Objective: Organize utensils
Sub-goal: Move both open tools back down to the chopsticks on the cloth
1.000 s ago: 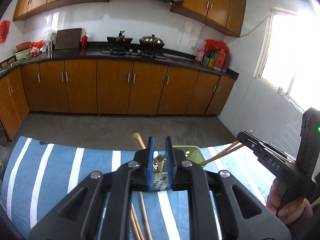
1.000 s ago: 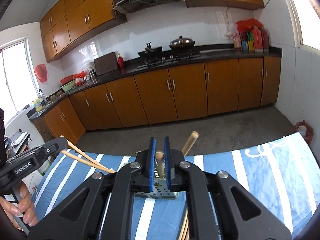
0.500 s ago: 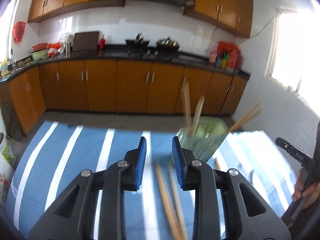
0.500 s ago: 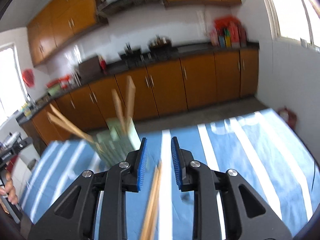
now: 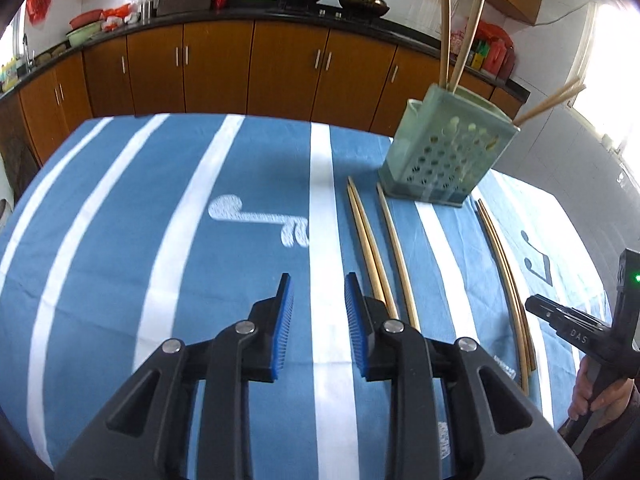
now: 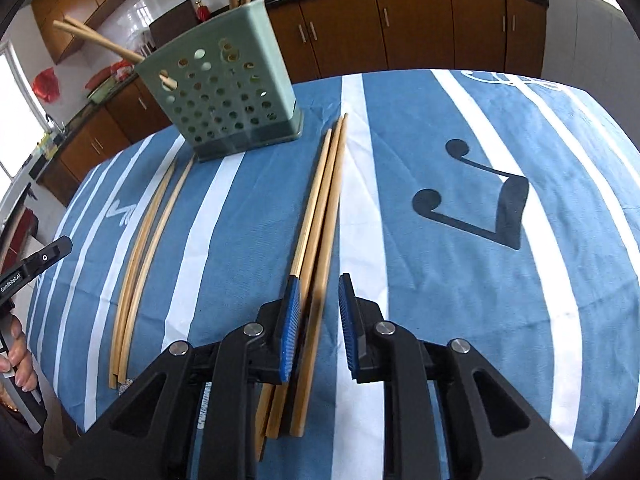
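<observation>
Loosely, two bundles of chopsticks (image 6: pixel 320 216) are lying on the striped table (image 6: pixel 440 128) before the green holder (image 6: pixel 224 96). Right gripper (image 6: pixel 318 316) is straddling one bundle, jaws parted after narrowing slightly, pads not pressing; left gripper (image 5: pixel 318 320) is hovering released over cloth.

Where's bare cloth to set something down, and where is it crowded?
Free: striped tablecloth left of the chopsticks in the left wrist view; and the patch with the black note print, right of the chopstick bundle, in the right wrist view. Crowded: the strip before the green utensil holder, between both chopstick groups.
</observation>
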Available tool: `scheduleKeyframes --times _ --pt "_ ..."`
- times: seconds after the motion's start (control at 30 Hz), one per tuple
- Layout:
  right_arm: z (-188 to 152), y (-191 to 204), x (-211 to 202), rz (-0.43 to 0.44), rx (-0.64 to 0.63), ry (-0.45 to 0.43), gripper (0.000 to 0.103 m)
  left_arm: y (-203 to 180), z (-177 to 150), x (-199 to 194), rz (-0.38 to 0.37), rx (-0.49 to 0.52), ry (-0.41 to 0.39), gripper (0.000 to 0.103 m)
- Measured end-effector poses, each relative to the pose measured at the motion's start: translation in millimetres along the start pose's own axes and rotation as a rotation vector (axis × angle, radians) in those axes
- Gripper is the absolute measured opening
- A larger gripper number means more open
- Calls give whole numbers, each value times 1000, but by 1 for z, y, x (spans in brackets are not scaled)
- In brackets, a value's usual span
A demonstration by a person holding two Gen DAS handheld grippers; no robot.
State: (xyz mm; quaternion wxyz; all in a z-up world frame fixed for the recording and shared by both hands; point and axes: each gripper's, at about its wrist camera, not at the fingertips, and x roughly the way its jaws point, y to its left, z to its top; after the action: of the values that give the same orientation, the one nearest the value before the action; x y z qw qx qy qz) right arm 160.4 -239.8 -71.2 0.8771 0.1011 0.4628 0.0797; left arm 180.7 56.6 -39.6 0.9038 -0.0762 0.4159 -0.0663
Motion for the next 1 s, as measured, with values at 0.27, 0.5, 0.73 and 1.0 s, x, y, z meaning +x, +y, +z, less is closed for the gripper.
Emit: scheduleKeyframes --times 0.27,0.5,0.73,1.0 --pt "0 -2 6 -80 -19 2 15 -12 -7 16 -25 14 40 27" --pt "-1 2 7 -93 -49 -2 8 -27 -16 29 -55 25 77 27" --pt "6 -25 5 -126 54 -26 8 -41 -26 43 -71 47 112 25" --pt "5 -23 5 -131 32 -30 8 -50 -34 49 -24 99 111 17"
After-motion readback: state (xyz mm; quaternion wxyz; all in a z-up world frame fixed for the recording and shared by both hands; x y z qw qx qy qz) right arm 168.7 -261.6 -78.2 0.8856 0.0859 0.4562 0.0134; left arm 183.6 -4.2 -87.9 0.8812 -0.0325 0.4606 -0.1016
